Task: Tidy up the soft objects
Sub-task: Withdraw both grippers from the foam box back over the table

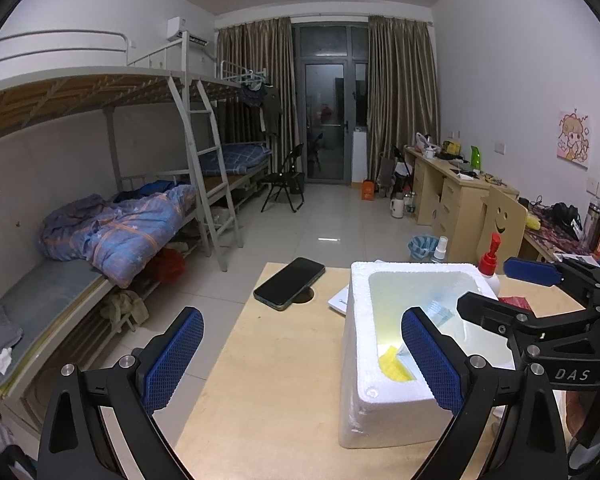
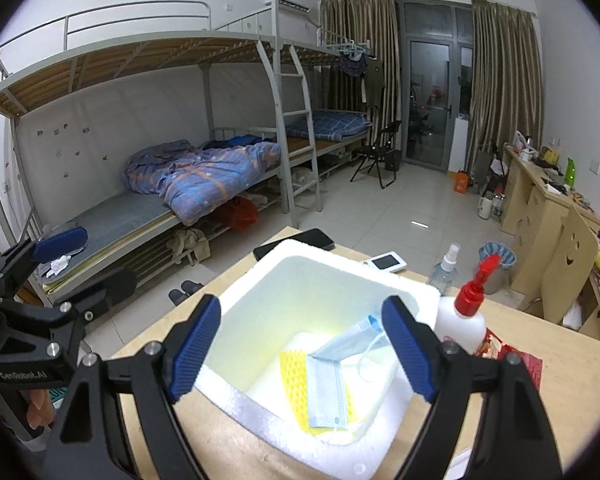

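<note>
A blue face mask [image 2: 332,380] and yellow cloth [image 2: 296,376] are already laid inside the foam box [image 2: 240,400] on the tabletop [image 2: 204,440], at twelve o'clock of the right hand-held gripper [image 2: 300,352], both hand-held grippers being spread wide and empty, so little seems left.

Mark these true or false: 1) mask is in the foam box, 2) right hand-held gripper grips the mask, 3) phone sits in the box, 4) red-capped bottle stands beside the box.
1) True: the mask lies in the foam box, on a yellow cloth.
2) False: the right hand-held gripper is open above the box, holding nothing.
3) False: the phone lies on the table, outside the box.
4) True: the bottle stands upright against the box's outer wall.
</note>
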